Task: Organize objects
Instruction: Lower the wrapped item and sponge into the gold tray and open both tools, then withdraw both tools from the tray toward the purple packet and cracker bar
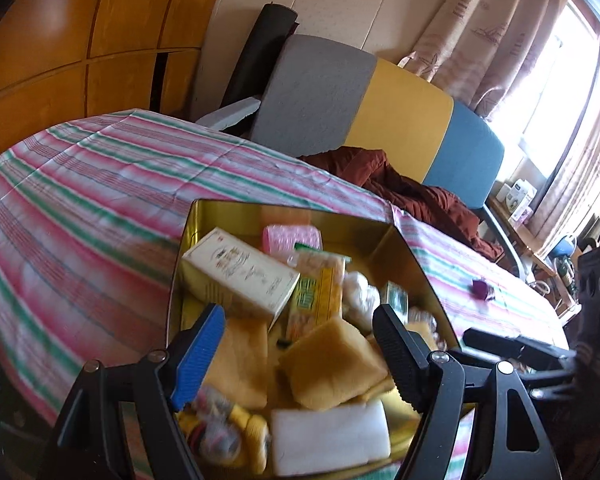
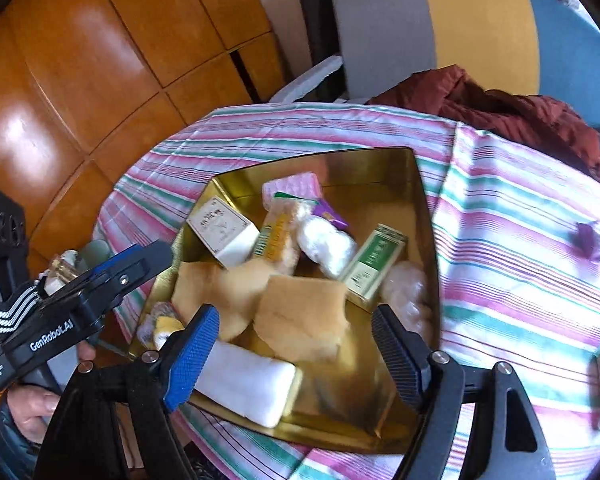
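- Gold tin (image 2: pixel 416 208) is sitting on the striped tablecloth (image 2: pixel 512 216), brimming with yellow sponges (image 2: pixel 300 320), boxes, a white pad (image 2: pixel 244 384).
- Left gripper (image 1: pixel 300 348) and right gripper (image 2: pixel 296 348) are hovering above the tin, claws spread, pinching nothing.
- Blur is smearing box labels.

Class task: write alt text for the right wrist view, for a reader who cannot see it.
An open gold tin on a striped tablecloth holds boxes, yellow sponges and a white foam block. The right gripper hovers above it, jaws open and empty; the left gripper is at the tin's left edge.
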